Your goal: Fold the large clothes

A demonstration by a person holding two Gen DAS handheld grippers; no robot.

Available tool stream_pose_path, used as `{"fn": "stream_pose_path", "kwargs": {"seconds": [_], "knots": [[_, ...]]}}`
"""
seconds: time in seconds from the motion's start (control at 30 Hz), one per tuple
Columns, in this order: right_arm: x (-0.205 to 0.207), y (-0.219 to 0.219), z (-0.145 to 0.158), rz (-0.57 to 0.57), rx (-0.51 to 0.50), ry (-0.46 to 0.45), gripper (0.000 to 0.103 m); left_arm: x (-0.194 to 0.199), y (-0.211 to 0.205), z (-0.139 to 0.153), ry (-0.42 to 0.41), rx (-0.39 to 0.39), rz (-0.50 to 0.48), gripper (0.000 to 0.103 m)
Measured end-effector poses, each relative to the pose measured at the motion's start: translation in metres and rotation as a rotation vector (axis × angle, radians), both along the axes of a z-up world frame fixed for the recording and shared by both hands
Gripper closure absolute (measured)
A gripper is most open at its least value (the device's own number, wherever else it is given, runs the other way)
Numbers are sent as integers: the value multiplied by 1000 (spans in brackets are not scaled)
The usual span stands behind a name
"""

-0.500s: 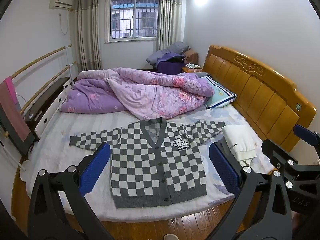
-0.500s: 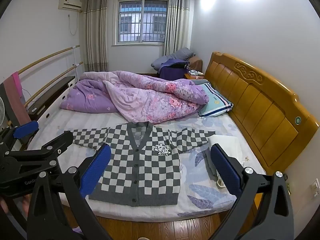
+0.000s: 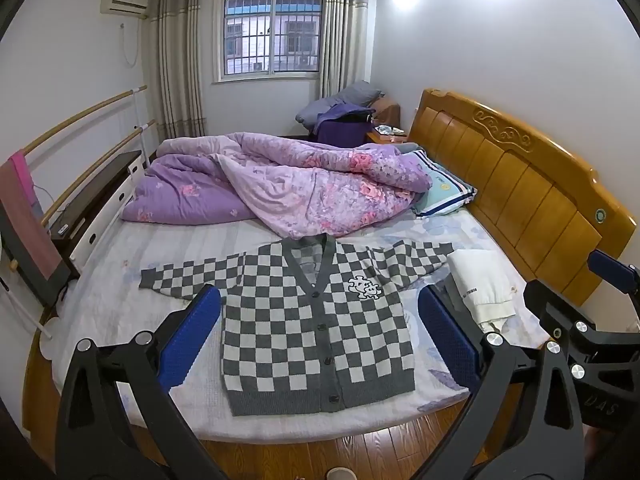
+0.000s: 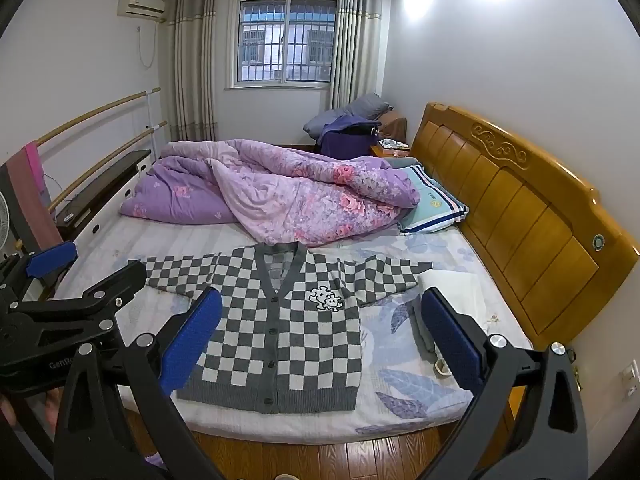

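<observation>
Cardigan (image 3: 316,320) lies flat on the bed (image 3: 120,304), buttoned, sleeves spread, hem at the near edge. Left gripper (image 3: 320,340) and right gripper (image 4: 322,342) — both with jaws wide apart, empty — hang above the floor short of the bed. Quilt (image 3: 280,184) is bunched beyond the collar.

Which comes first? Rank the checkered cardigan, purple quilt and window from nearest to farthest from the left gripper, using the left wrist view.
From the left gripper:
1. Checkered cardigan, flat on the bed's near edge, straight ahead.
2. Purple quilt, bunched across the middle of the bed behind it.
3. Window, on the far wall.
</observation>
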State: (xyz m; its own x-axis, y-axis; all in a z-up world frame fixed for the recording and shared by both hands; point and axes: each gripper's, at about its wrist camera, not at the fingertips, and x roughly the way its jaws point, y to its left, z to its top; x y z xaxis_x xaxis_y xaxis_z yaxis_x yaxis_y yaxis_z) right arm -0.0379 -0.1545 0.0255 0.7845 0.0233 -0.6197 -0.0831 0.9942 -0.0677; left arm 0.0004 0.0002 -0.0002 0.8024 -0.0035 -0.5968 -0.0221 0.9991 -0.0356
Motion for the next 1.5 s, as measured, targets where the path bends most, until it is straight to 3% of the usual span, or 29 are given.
{"fn": "stream_pose_path", "kwargs": {"seconds": [1.5], "knots": [[16, 7, -22, 10, -13, 25, 7, 1, -1, 0, 14, 4, 2, 5]]}}
